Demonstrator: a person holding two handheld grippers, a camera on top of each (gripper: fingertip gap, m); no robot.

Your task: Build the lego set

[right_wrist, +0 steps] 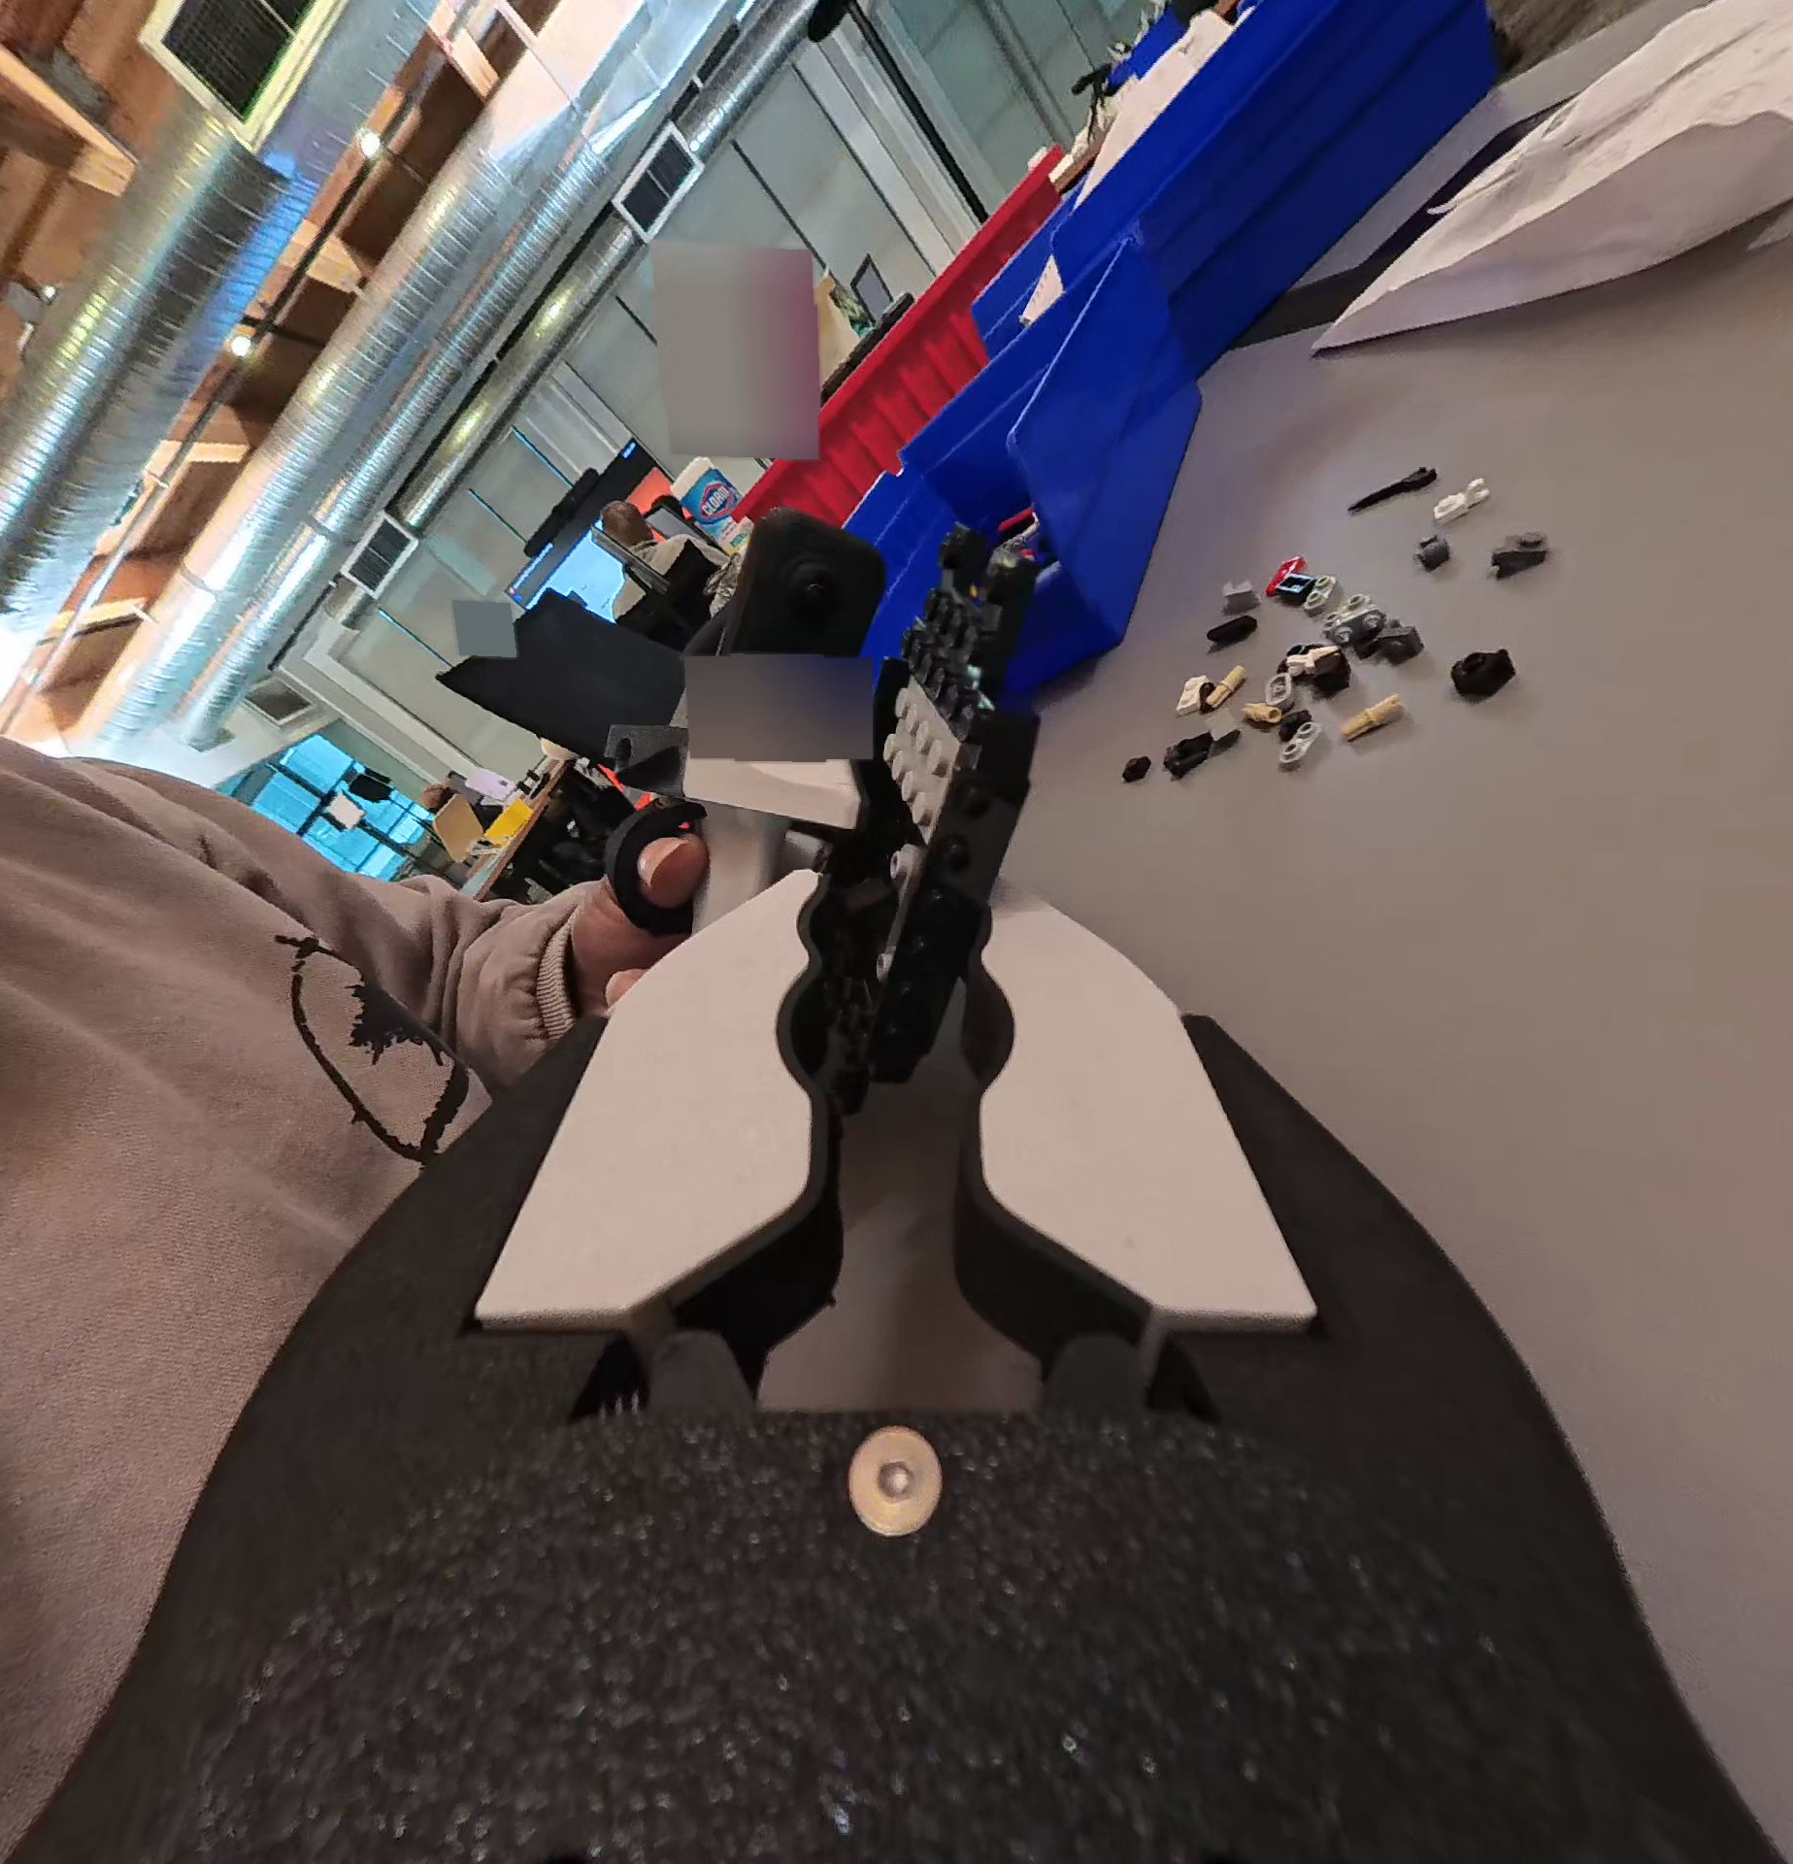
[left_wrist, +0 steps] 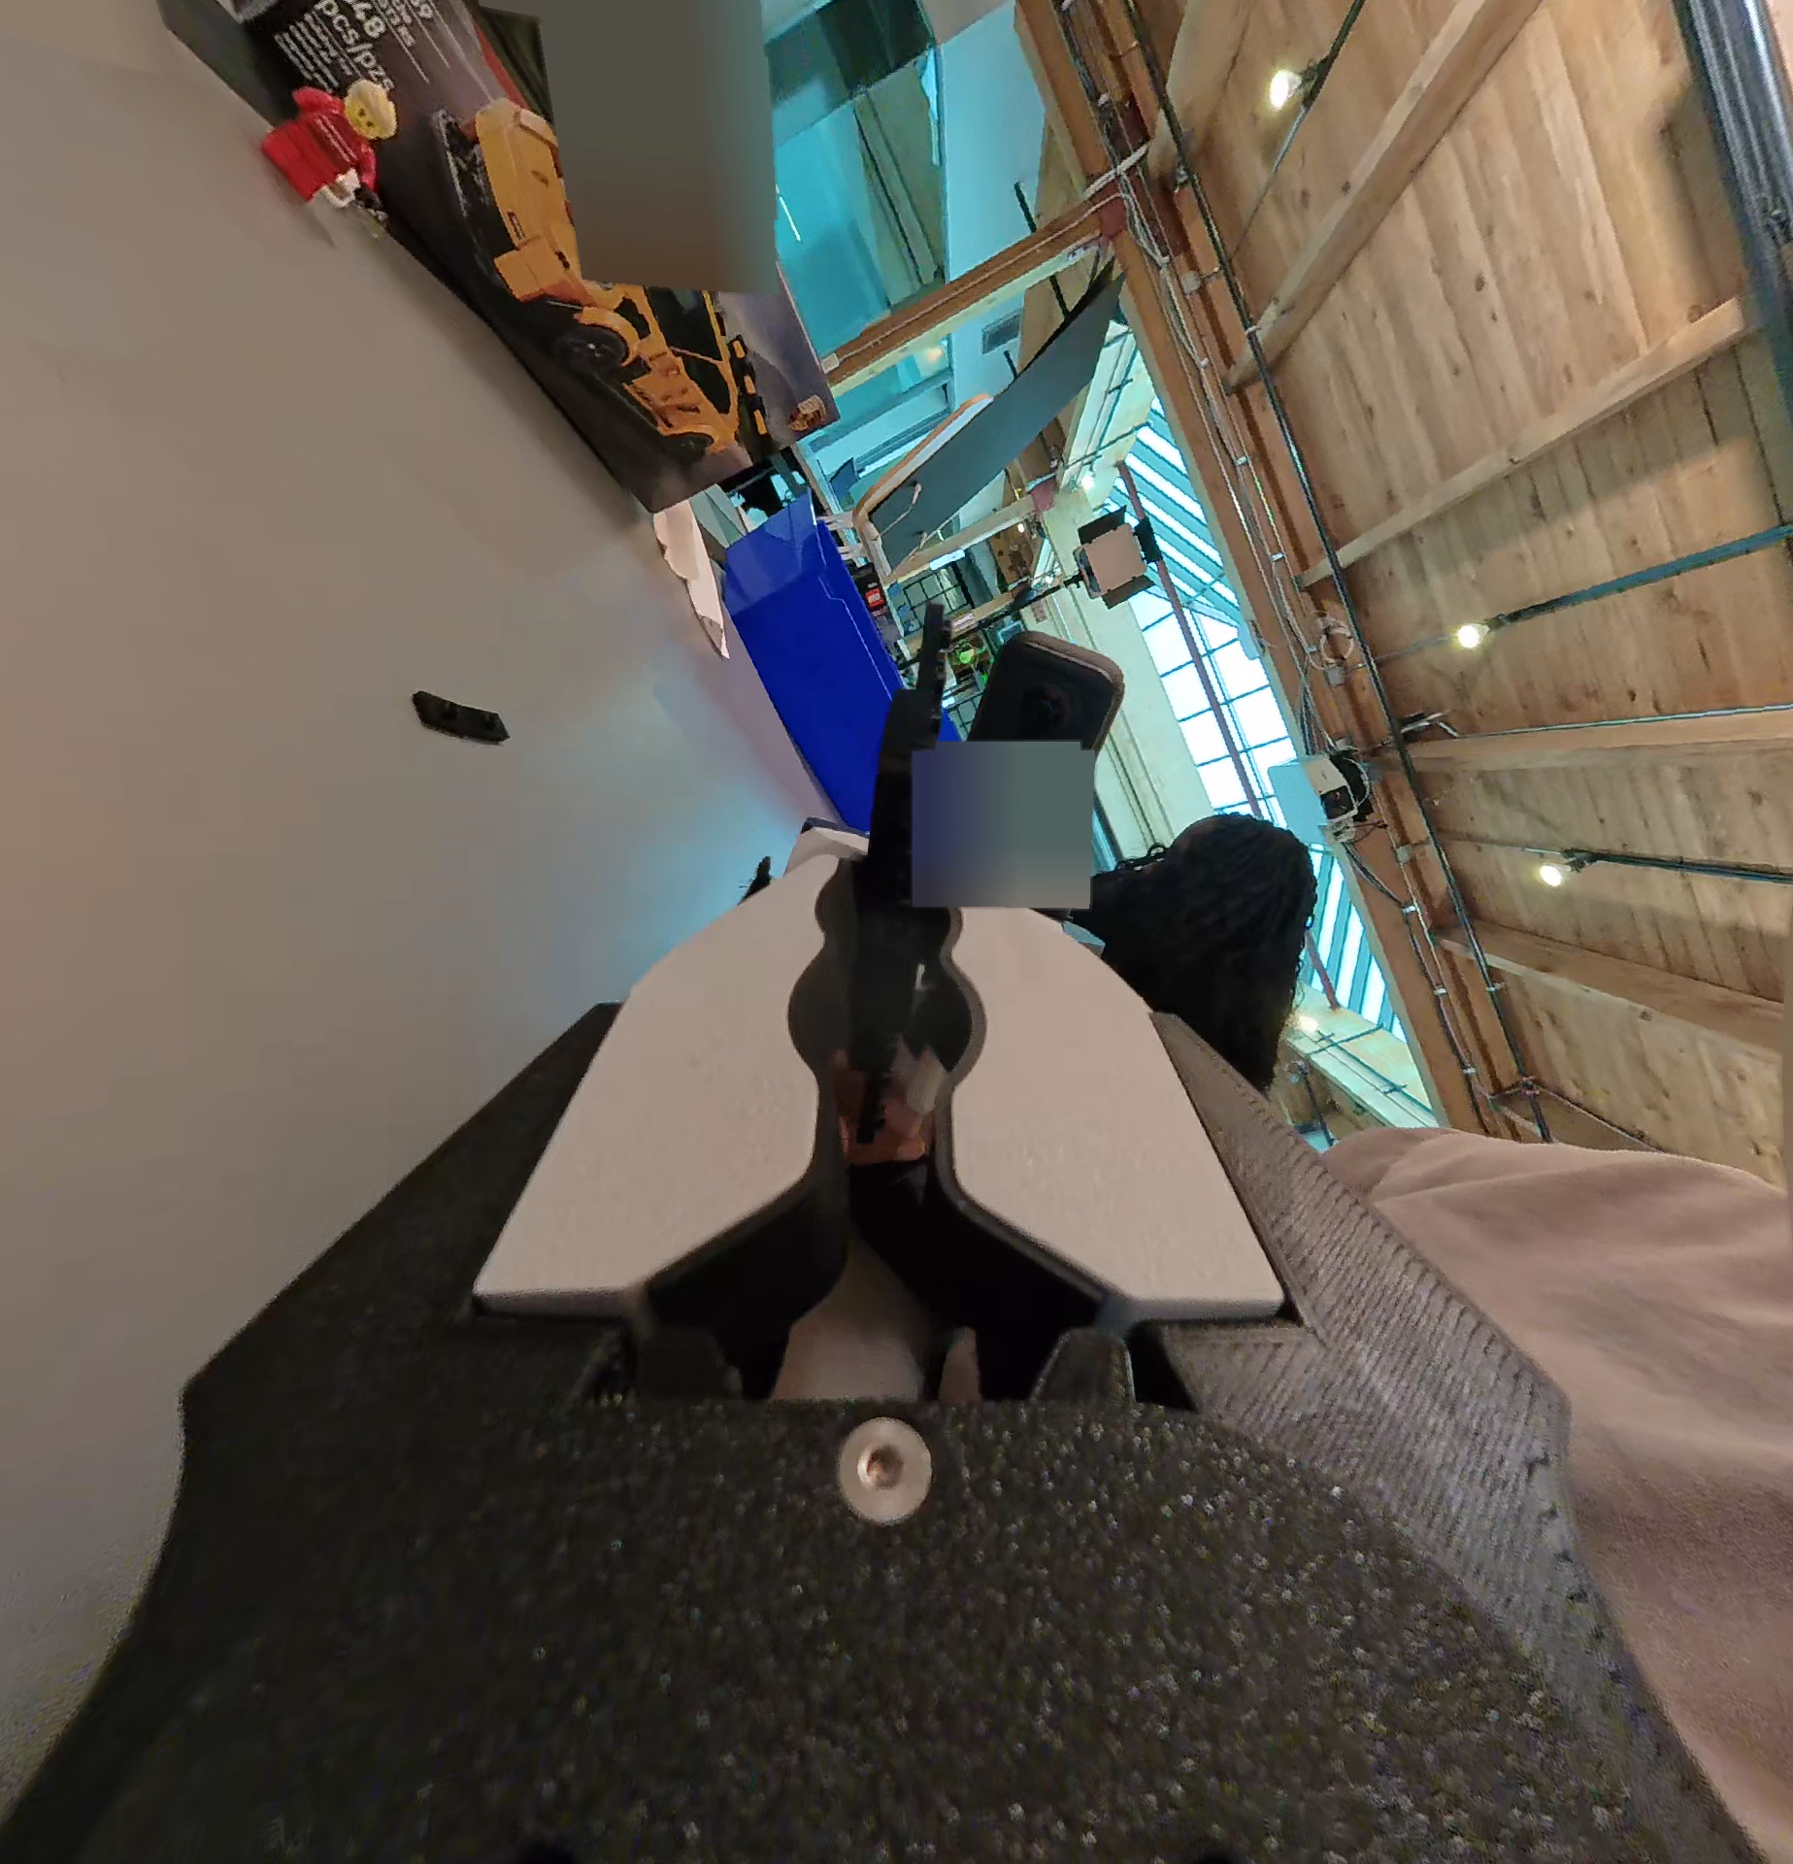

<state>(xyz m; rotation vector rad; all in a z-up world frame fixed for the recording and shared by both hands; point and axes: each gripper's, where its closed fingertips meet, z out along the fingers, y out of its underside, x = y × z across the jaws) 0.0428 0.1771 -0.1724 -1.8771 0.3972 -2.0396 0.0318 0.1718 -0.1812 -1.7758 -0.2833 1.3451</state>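
Open-plan workshop or lab floor, industrial in build. Timber plank ceiling (left_wrist: 1537, 424) with exposed joists, surface-run conduit and spot lamps (left_wrist: 1470, 635). Silver spiral ventilation ducts (right_wrist: 115, 333) with grilles overhead. Glass partition walls (right_wrist: 872, 192) behind. Grey worktable (right_wrist: 1427, 1009) lined with blue storage bins (right_wrist: 1094, 484) and a red one (right_wrist: 902, 383); loose small bricks (right_wrist: 1316, 666) scattered on top. Monitor (right_wrist: 579, 575) and seated people at desks farther back.
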